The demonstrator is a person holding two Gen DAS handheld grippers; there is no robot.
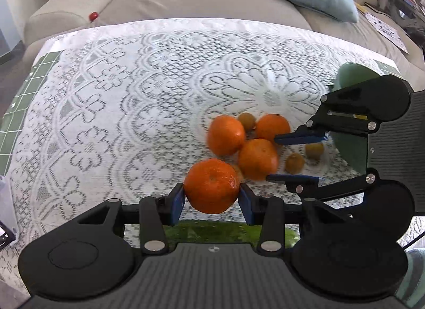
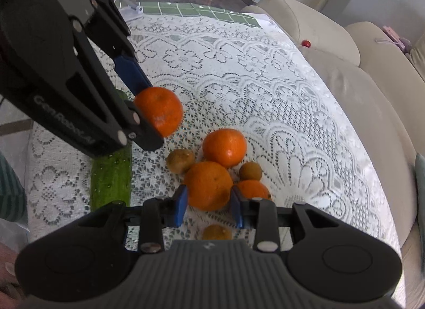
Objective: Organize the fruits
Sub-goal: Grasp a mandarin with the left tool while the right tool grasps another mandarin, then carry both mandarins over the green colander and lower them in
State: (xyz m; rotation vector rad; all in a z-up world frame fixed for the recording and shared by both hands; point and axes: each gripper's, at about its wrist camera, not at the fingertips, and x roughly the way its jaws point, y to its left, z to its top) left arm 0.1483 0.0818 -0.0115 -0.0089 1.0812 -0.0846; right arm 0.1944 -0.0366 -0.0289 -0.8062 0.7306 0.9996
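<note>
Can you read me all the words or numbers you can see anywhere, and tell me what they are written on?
"GenRobot.AI", as best it reads, partly blurred: on the black arm of the left gripper, seen from the right wrist.
Printed sheets on the sofa: too small and blurred to read.
Nothing else readable.

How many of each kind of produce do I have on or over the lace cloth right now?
Oranges: 4, one held in the left hand-held gripper
Kiwis: 3
Cucumber: 1
Total: 8
</note>
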